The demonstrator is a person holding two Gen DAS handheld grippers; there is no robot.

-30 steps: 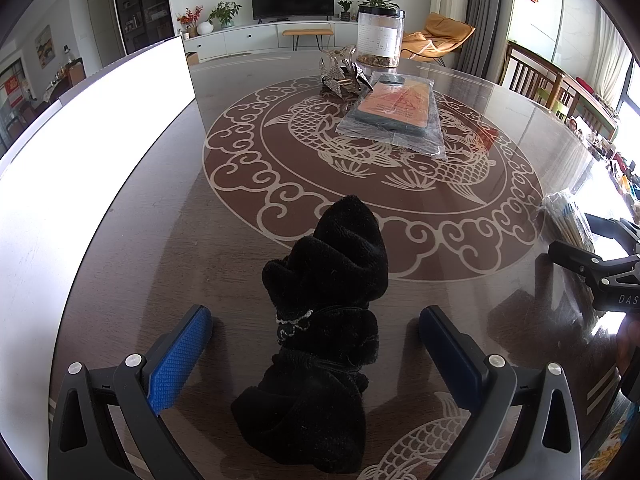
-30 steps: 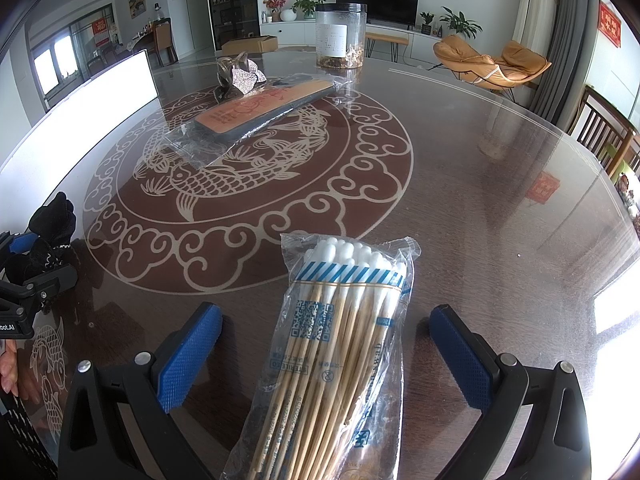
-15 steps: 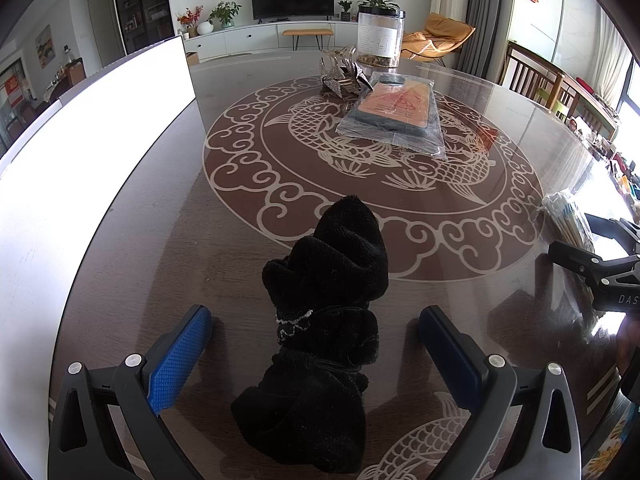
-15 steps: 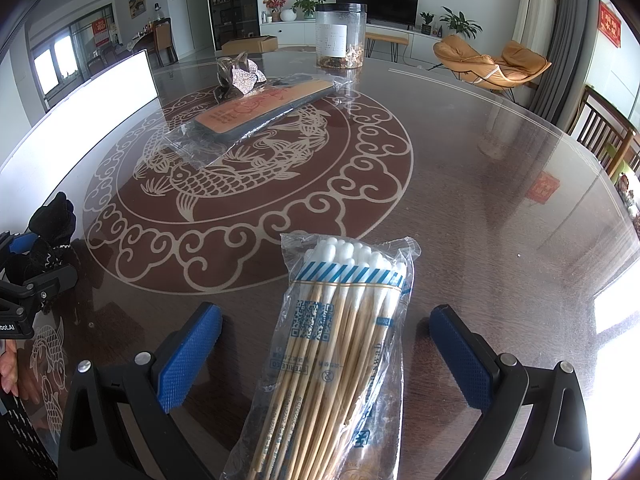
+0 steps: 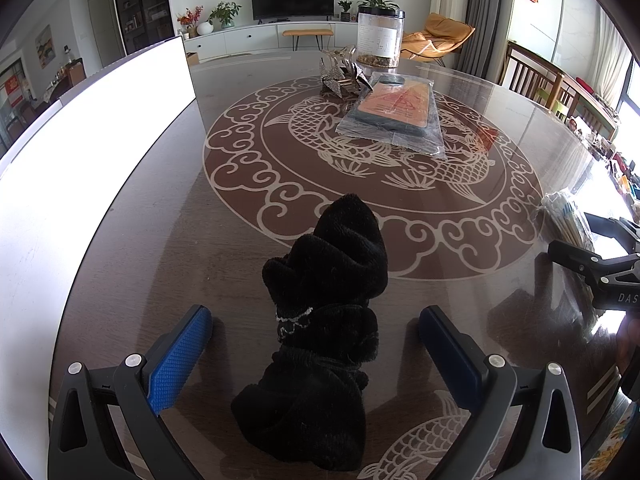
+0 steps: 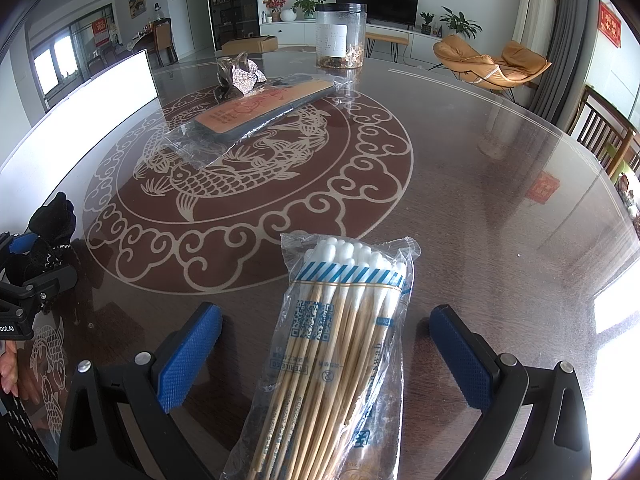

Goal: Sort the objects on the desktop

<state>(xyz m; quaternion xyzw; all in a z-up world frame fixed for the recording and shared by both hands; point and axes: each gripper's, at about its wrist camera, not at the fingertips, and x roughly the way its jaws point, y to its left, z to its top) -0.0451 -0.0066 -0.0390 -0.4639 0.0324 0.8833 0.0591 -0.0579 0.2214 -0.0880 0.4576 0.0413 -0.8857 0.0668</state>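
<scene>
**Both claws spread wide, each straddling its own item**

Sorting looks ready to begin with 2 grasps. The left gripper [image 5: 316,340] is released, its blue pads [image 5: 180,356] well apart, and the black sock [image 5: 324,320] lies on the table [image 5: 160,240] right between them. The sock's long axis runs straight away from the claw, roughly in line with the fingers, so the pads face its long sides. Neither pad touches the fabric; a gap shows on each side. Closing should pinch the bundle across its narrow middle.

The right gripper [image 6: 326,344] is likewise released. The bag of cotton swabs [image 6: 332,344] lies between its pads, pointing forward and leaning slightly right, the white tips at the far end. Its near end runs out of view under the claw. The pads stand clear of the plastic on both sides.

Each item sits nearer its own claw, with the sock off to the left and the swabs to the right. Further out on the table lie a wrapped flat package [image 5: 394,118], a folded paper ornament [image 5: 342,78] and a clear jar [image 5: 379,36], all well apart from both claws.
</scene>
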